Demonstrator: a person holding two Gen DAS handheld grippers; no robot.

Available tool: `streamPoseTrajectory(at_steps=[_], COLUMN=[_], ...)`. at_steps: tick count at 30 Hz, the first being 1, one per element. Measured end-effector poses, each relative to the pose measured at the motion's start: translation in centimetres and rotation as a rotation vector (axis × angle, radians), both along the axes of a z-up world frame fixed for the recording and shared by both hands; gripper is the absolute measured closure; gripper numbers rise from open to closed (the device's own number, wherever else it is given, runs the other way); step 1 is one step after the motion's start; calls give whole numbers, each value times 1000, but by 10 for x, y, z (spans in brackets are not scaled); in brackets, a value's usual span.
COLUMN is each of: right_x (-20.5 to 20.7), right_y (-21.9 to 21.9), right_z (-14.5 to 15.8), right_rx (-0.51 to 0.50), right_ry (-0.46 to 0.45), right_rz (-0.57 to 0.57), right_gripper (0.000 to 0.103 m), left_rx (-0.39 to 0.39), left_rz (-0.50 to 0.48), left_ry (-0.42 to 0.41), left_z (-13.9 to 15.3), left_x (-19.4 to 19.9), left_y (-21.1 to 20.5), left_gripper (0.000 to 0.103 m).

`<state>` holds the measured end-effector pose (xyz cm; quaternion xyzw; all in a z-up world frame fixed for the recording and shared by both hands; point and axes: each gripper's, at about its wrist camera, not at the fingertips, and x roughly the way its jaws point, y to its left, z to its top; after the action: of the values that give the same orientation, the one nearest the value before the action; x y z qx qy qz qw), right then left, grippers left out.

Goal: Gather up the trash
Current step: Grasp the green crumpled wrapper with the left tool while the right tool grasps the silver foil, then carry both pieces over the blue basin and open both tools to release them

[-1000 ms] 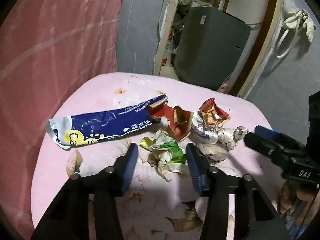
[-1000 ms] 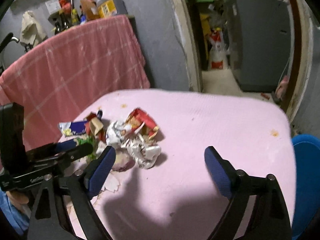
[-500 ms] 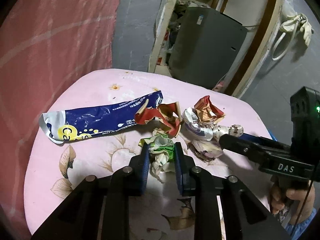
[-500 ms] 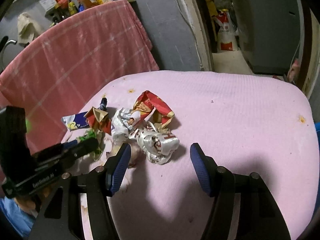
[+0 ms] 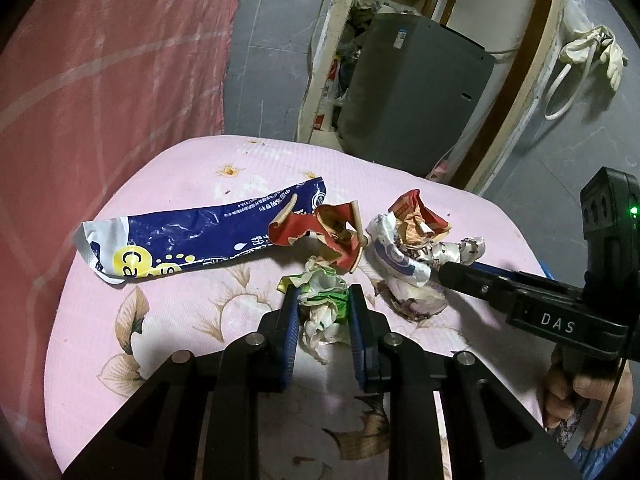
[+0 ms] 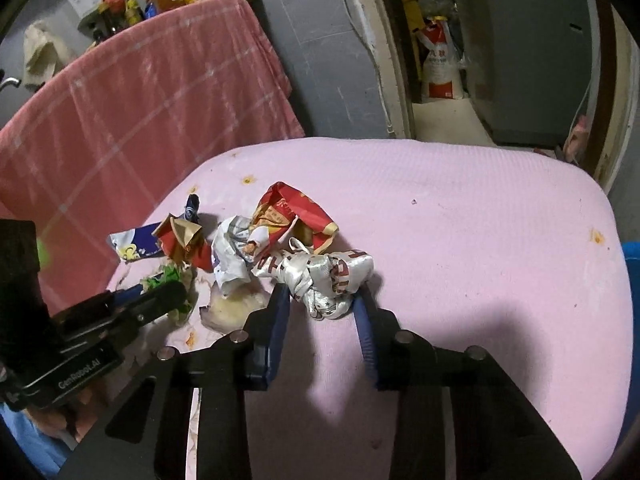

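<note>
- My left gripper has closed since a moment ago: its blue-padded jaws, wide apart a second back, are now clamped on the crumpled green-and-white wrapper near the front edge of the pink flowered bench.
- My right gripper has narrowed too; its jaws now sit tight on either side of the crumpled silver foil wrapper with red lettering, which bulges between the pads. I judge it pinched, though only just.
- Both pieces look to be resting on or barely off the bench; I cannot tell which.
- The meaning for the job: two bits of trash are in hand at once, so the next step, as I judge it, is to lift both clear and carry them off to wherever the rubbish goes. No bin shows plainly; a blue shape at the bench's right edge may be one, but I cannot say.
- Left behind on the bench:
  - the long flattened blue-and-white plastic packet with a yellow circle, towards the left edge;
  - the torn red-and-tan paper carton, just beyond my left gripper;
  - the crushed red-and-orange snack bag and the crumpled white-and-blue wrapper, touching the foil.
- The risk I see: the foil touches its neighbours, so lifting may drag them along or spill them.
</note>
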<state>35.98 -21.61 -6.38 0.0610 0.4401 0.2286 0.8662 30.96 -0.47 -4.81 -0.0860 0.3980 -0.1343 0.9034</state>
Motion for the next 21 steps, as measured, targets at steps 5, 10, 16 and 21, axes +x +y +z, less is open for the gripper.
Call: streamPoseTrajectory(at_steps=[5,10,16,21], right_x=[-5,-19,-47,-72], right_y=[3,3,-9,-30], right_z=[2,9,26,47], right_rx=[17,-19,-6,74], right_ry=[-24,-84,-189,-316], right_rz=[25,19,2,-51], right_gripper=[75,75,75,75], left_rx=[-5,22,44,1], left_rz=[4,0,-13,-8], left_ry=[-9,-21,-94,-180], left_z=[3,8,24,43], left_x=[-3,-17,-40,-57], left_y=[3,-2,-17,-34], left_gripper=[85,85,85,85])
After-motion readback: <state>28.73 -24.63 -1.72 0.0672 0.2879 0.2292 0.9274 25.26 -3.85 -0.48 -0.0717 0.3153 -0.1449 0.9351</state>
